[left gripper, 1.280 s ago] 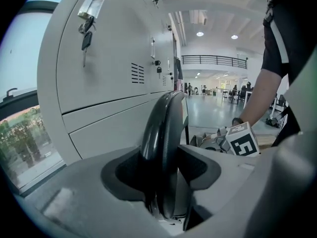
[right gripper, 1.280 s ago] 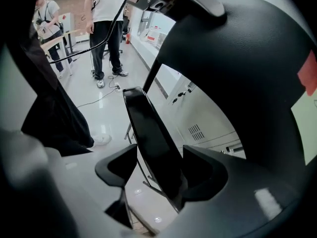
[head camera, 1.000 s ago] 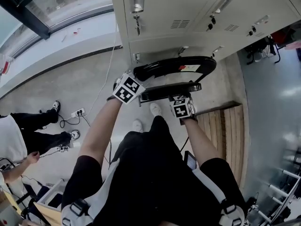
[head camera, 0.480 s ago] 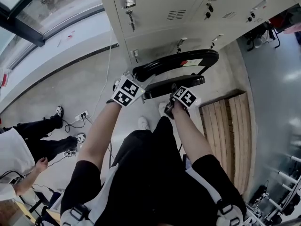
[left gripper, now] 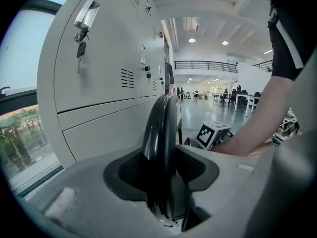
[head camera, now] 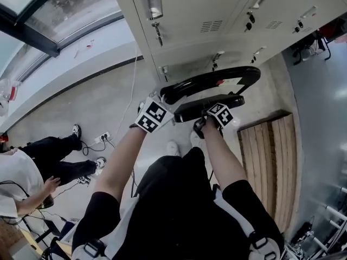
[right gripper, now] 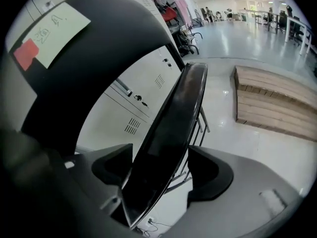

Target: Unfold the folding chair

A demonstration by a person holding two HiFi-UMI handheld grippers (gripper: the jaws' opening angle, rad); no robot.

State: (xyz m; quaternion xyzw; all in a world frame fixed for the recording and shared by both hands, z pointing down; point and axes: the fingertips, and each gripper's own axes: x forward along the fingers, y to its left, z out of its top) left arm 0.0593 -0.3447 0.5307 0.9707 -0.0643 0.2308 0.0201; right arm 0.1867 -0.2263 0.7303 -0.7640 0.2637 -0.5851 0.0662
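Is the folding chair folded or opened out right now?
Mostly folded: the seat stands on edge close beside the backrest, a narrow gap between them.

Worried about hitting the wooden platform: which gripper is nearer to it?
Right. The right gripper, jaws just opened around the chair seat, is just left of the wooden platform; the left gripper, jaws just closing on the backrest, is farther left.

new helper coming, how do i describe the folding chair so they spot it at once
Find the grey lockers; the folding chair stands on the floor right before them, beside a slatted wooden platform. Unlike its pale neighbours it is black, its curved backrest bearing a white label with a red patch.
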